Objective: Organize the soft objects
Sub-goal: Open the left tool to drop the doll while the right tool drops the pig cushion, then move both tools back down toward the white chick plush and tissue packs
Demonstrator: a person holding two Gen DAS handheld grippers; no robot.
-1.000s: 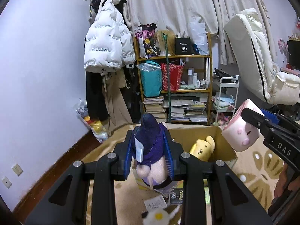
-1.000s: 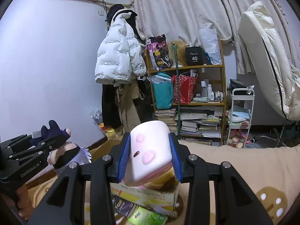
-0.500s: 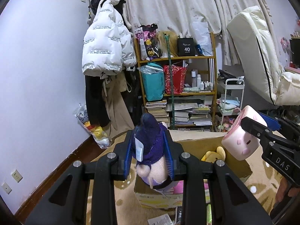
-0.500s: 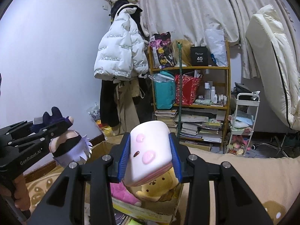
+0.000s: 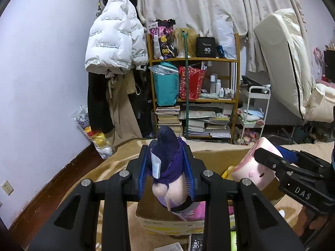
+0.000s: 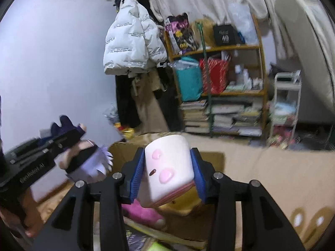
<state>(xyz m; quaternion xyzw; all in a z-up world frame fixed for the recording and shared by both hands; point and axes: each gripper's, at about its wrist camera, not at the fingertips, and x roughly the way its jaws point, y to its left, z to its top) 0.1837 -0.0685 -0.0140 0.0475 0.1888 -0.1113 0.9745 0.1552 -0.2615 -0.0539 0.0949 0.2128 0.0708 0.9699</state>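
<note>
Doll (image 5: pixel 167 167) pinched in my left gripper (image 5: pixel 167 174) shows its white hair only from the right wrist view; my right gripper (image 6: pixel 167 171) clamps the pink cube plush (image 6: pixel 168 171) above the cardboard box (image 6: pixel 209 161).

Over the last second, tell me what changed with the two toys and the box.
Both grippers carried their toys forward over the cardboard box, which now sits closer beneath them. Nothing was let go: the left gripper still clamps the purple doll, the right gripper still clamps the pink cube toy.

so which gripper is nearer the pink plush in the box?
Right, by a hedged margin. The right gripper, clamping the marshmallow plush, hangs just above the pink plush in the cardboard box. The left gripper, holding the purple doll, sits higher over the box's near-left corner.
</note>
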